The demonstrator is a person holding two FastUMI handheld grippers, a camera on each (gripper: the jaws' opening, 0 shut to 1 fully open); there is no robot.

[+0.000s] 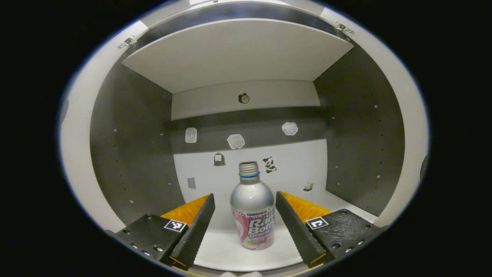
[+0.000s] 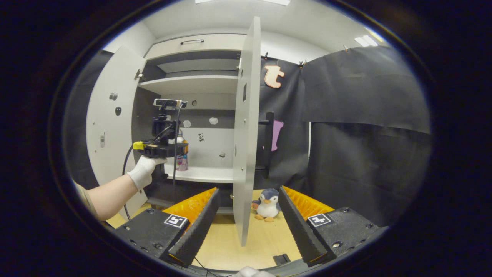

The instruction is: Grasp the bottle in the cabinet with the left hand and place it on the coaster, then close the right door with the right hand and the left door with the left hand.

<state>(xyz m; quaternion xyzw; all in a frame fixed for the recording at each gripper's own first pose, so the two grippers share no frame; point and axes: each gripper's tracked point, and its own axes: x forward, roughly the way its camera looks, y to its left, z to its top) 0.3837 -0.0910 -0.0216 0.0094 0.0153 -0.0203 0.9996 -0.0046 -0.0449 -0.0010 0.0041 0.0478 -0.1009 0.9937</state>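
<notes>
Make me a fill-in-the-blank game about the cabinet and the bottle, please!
1. The bottle stands upright on the cabinet shelf between the two ____ fingers of the left hand-held gripper.
2. Both cabinet doors are ____, and the right door shows edge-on in the right gripper view.
3. The bottle has no ____ on its threaded neck.
4. The plush toy on the wooden table beyond the right hand-held gripper is a ____.

Missing words: open; open; cap; penguin

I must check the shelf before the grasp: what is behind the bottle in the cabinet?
Behind the bottle is the cabinet's back wall with small stickers. The wall part directly behind the bottle is covered.
</notes>
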